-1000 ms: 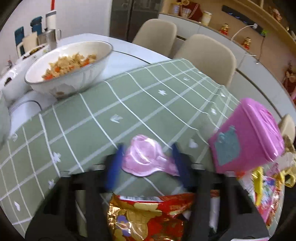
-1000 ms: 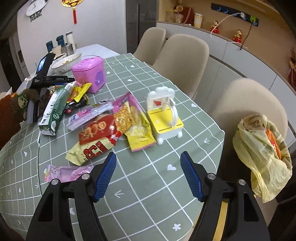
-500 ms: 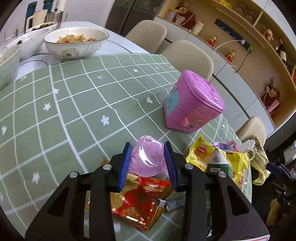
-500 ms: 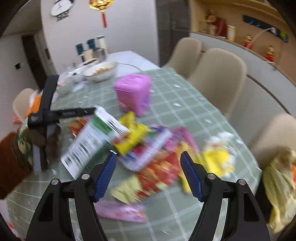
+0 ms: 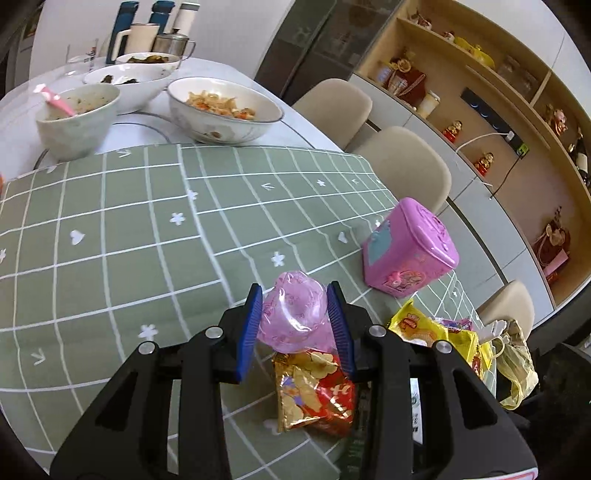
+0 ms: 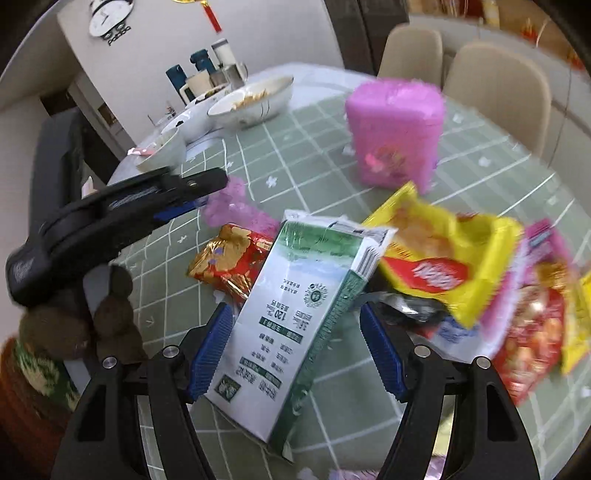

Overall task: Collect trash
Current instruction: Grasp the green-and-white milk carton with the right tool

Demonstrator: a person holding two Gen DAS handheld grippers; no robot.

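Note:
My left gripper [image 5: 294,295] is shut on a crumpled pink plastic cup [image 5: 295,317], held just above the green checked tablecloth [image 5: 129,236]. A red and gold snack packet [image 5: 314,391] lies under it. In the right wrist view the same left gripper [image 6: 207,192] shows at the left with the pink cup [image 6: 229,203]. My right gripper [image 6: 295,312] stands open, low over a green and white milk carton [image 6: 306,314] that lies between its blue pads [image 6: 214,343]. A yellow packet [image 6: 436,258] and more wrappers [image 6: 532,332] lie to the right.
A pink lidded bin [image 5: 410,251] stands on the cloth near the table's far edge. Bowls of food [image 5: 221,107] and flasks [image 5: 159,22] fill the white end of the table. Beige chairs [image 5: 402,166] line the far side; one holds a yellow plastic bag [image 5: 513,362].
The left gripper has closed tighter on the pink cup, risen and rolled. The right gripper has swept left over the wrappers; the milk carton now lies between its open jaws.

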